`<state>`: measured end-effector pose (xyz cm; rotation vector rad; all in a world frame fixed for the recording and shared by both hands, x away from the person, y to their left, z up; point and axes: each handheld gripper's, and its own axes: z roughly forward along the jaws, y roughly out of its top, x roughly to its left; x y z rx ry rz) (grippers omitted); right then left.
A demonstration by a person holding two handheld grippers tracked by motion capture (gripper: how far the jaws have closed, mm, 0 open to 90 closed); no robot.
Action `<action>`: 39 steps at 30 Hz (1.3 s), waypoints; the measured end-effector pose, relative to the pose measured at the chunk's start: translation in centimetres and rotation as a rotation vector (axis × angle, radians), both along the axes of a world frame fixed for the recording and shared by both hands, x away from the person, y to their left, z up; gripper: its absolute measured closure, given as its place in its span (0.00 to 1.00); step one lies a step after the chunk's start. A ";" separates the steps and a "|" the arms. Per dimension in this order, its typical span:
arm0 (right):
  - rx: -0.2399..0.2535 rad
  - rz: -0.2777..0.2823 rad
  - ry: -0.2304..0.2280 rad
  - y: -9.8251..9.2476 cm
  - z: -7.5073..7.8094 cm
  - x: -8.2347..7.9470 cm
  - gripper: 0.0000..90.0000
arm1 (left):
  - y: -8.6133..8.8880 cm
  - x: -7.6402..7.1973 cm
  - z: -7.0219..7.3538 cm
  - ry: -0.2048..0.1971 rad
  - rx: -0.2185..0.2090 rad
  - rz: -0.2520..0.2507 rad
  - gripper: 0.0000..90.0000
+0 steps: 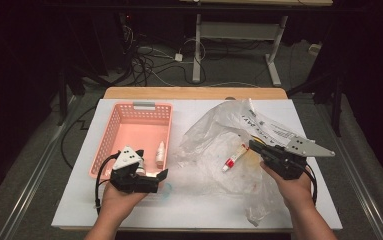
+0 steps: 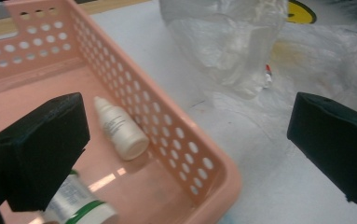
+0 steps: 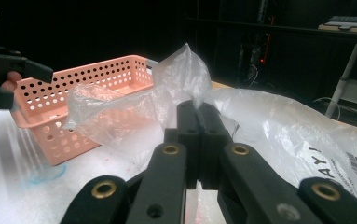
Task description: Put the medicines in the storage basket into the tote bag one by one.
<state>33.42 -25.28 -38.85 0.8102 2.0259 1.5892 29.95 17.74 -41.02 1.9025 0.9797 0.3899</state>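
Partly hidden behind one jaw of the left gripper (image 2: 185,149), a white tube with a green band (image 2: 80,207) lies cut off in the pink basket (image 2: 167,135); the jaws stand wide apart, empty, over the basket's near corner. The right gripper (image 3: 199,109) pinches the clear plastic bag (image 3: 120,116), crumpled on the table (image 1: 199,200), its jaws together. A red-capped tube (image 1: 234,157) shows dimly through the film.

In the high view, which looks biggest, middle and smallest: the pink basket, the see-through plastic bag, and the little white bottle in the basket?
1. Crumpled clear plastic bag, spread widest.
2. Pink perforated plastic basket, somewhat smaller.
3. Small white dropper bottle, by far the smallest.
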 end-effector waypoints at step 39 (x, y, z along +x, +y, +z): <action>-0.013 0.003 0.018 0.5 -0.6 0.2 1.00 | 5.1 3.9 0.7 0.148 0.034 0.176 0.00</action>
